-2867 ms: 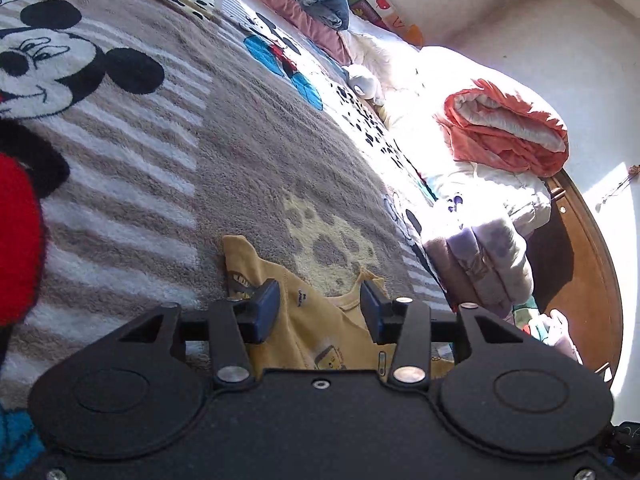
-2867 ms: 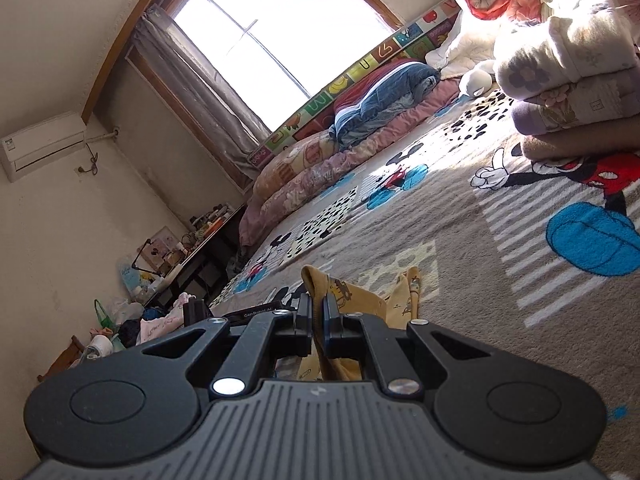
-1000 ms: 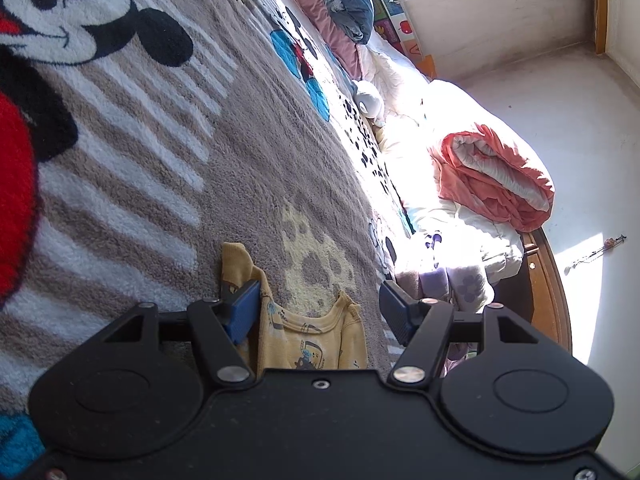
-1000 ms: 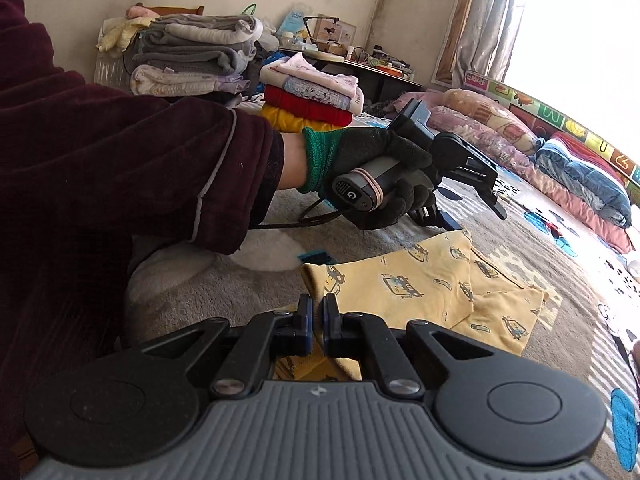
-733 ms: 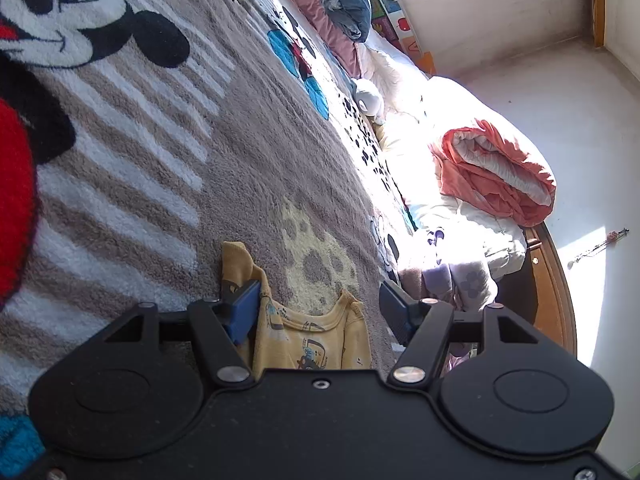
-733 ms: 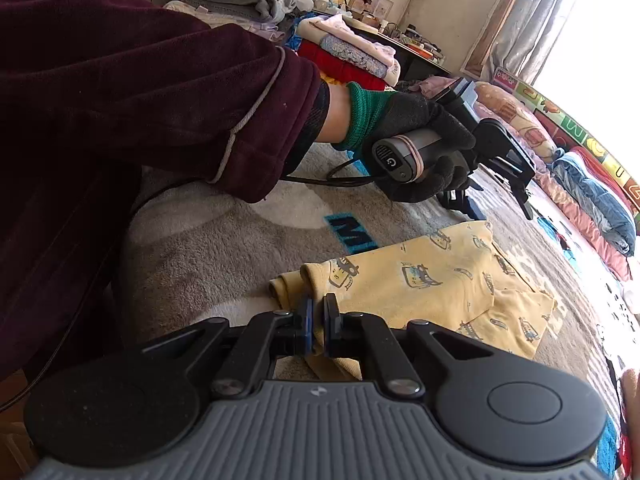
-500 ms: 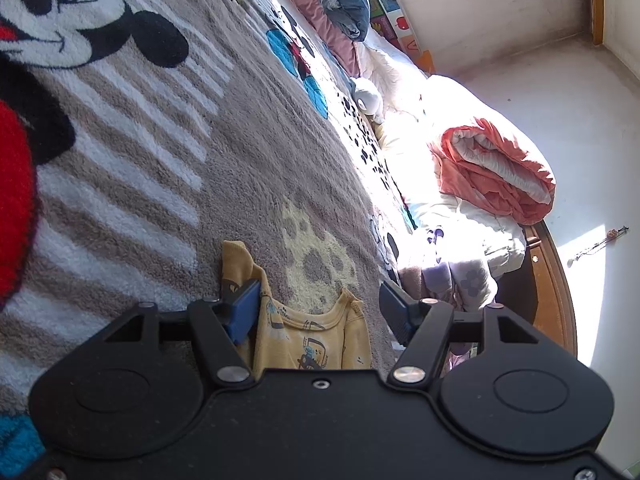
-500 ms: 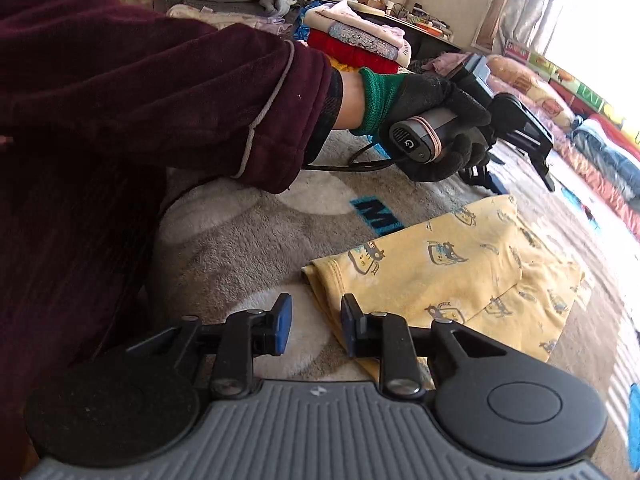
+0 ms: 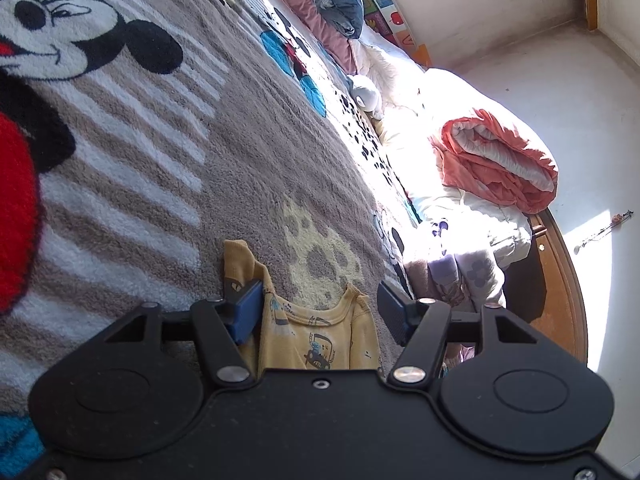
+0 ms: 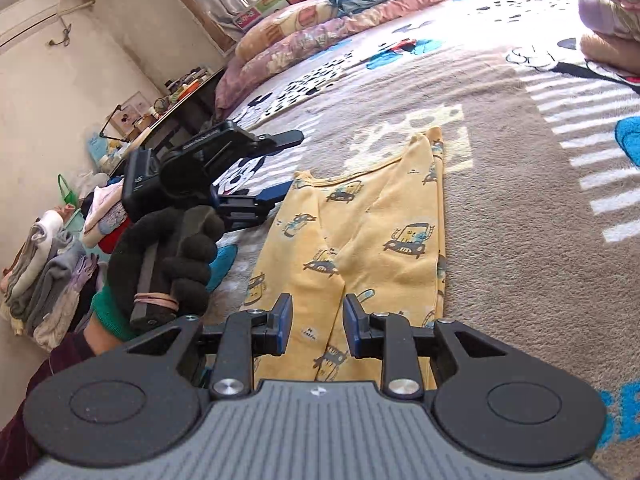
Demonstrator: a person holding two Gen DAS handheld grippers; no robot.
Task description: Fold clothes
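Hovering over the blanket (image 10: 520,220), we keep both grippers unclenched: the right gripper (image 10: 316,330) has just let its jaws part above the folded yellow shirt (image 10: 372,232); the left gripper (image 9: 320,312) gapes at its collar end, gripping nothing.

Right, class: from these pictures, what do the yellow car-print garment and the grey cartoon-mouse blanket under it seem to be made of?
Yellow car-print garment: probably a soft cotton knit, matt; it lies flat in limp folds, with a ribbed neckline edge.
Grey cartoon-mouse blanket: likely plush fleece, perhaps synthetic; its surface shows a fuzzy, tufted pile. The exact fibre of either cannot be told by sight.
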